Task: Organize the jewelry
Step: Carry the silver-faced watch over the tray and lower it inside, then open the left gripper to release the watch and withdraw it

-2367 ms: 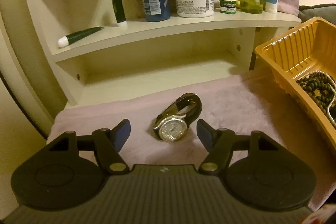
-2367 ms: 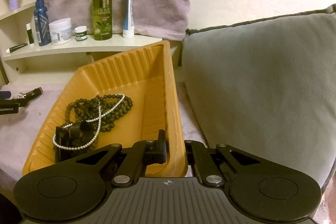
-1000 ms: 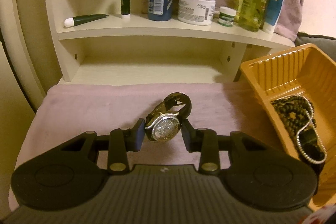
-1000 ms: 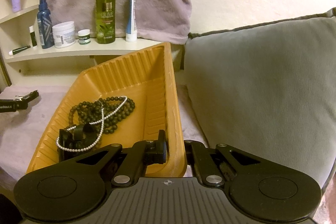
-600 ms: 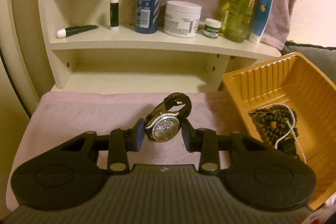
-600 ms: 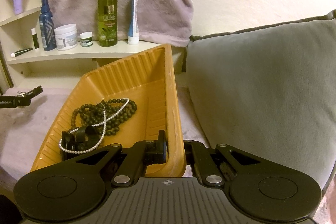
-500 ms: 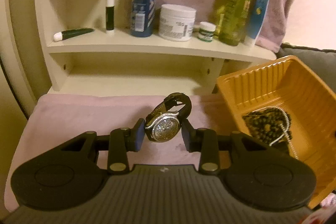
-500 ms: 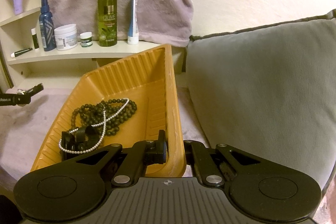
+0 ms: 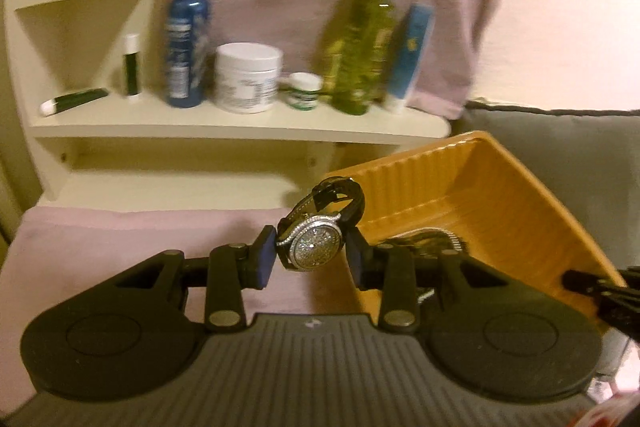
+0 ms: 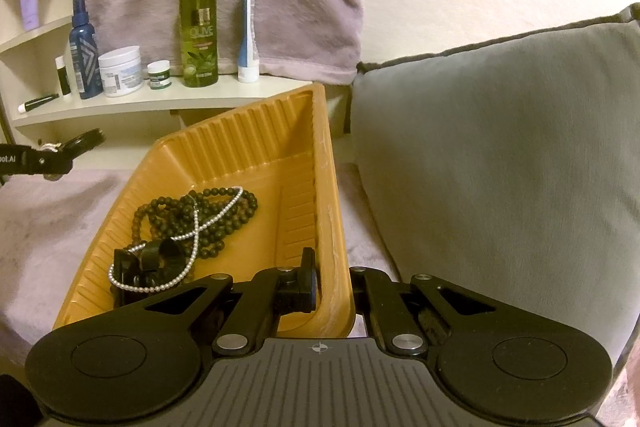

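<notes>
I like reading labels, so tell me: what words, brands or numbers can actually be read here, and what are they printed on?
"OLIVE": on the green spray bottle, right wrist view.
"ot.AI": end of a cut-off word on the left gripper at the frame's edge.
Blue spray bottle, white jar, small green-labelled jar, blue-and-white tube: print too small or blurred.

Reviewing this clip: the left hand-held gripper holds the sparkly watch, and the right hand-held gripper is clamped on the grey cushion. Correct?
Not quite. The left hand-held gripper does hold the watch, but the right hand-held gripper is clamped on the orange tray's rim, not the cushion, as the right wrist view shows.
</notes>
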